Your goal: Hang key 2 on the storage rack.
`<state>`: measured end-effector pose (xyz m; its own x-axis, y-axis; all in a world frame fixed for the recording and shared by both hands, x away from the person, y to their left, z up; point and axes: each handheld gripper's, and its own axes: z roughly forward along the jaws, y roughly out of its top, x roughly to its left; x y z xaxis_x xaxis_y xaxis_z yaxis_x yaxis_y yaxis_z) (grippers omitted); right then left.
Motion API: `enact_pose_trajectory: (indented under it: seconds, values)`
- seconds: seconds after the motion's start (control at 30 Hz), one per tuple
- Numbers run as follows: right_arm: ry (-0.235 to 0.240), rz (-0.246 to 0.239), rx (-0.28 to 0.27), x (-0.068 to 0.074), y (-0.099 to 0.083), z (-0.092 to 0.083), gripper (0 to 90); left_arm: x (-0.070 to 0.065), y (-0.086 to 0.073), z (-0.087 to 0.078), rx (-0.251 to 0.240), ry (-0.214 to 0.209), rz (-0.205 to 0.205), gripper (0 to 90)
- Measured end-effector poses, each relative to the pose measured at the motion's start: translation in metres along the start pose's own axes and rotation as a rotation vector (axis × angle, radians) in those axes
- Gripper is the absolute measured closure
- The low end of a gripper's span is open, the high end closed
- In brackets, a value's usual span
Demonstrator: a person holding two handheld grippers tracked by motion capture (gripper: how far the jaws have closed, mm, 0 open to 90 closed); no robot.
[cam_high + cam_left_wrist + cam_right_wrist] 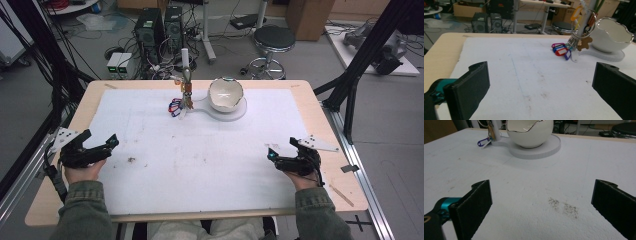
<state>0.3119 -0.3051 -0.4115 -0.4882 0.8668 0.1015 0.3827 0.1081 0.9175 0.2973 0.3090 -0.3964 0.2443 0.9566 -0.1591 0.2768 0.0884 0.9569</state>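
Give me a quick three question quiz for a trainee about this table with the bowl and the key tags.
1. True or false: the left gripper holds the key tags.
2. What does the white bowl stand on?
A. a white round base
B. a blue tray
C. the bare wood
3. Fill in: the key tags hang from a ring on an upright ____ beside the bowl.

Key
1. False: both the left and the right gripper are open and empty.
2. A, the base.
3. Post.
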Motion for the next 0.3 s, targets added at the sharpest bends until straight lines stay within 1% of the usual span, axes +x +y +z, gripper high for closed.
enact_pose_trajectory:
  seconds: [0.07, 0.2, 0.3]
  values:
    - [0.002, -0.004, -0.001, 0.0001, 0.0, 0.0005, 2.1, 0.0022, -0.0018, -0.0015, -0.002, 0.005, -0.017, 1.6]
    - [0.003, -0.005, 0.005, 0.0, -0.0002, 0.0016, 2.1, 0.0045, -0.003, 0.0002, 0.004, 0.02, -0.018, 1.6]
    - [0.003, -0.005, 0.006, 0.0007, -0.0003, 0.0019, 2.1, 0.0045, -0.0041, 0.0023, 0.019, 0.018, -0.022, 1.6]
